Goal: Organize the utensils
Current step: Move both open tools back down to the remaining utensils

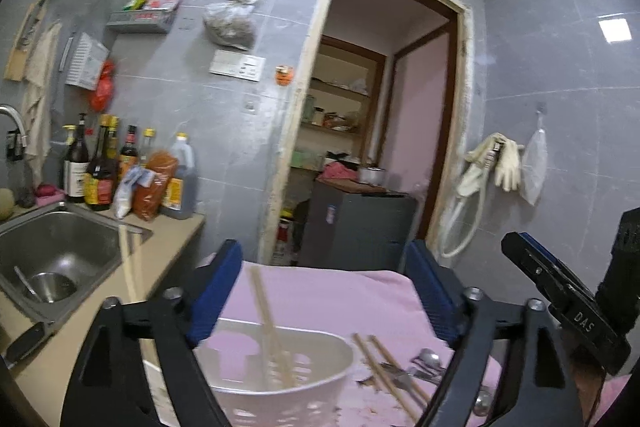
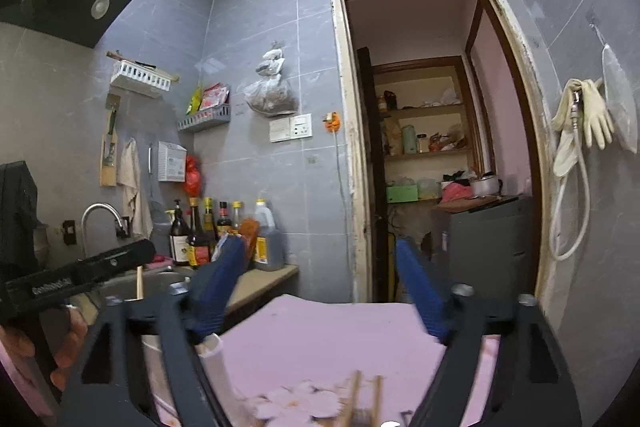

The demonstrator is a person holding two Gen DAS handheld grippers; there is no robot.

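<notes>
A white slotted utensil basket [image 1: 280,379] stands on a pink cloth [image 1: 340,291] with a pair of wooden chopsticks [image 1: 268,323] leaning inside it. My left gripper [image 1: 326,259] is open above the basket, holding nothing. More chopsticks [image 1: 384,371] and metal spoons [image 1: 428,363] lie on the cloth to the basket's right. My right gripper [image 2: 320,259] is open and empty above the cloth [image 2: 332,339]; chopstick tips [image 2: 366,399] show at the bottom, and the basket rim [image 2: 214,345] at lower left. The right gripper's body also shows in the left wrist view [image 1: 568,299].
A steel sink [image 1: 52,251] with a bowl and a tap lies to the left. Several sauce bottles [image 1: 120,171] stand on the counter behind it. An open doorway [image 1: 380,131] with shelves is ahead. Gloves and a hose [image 1: 492,163] hang on the right wall.
</notes>
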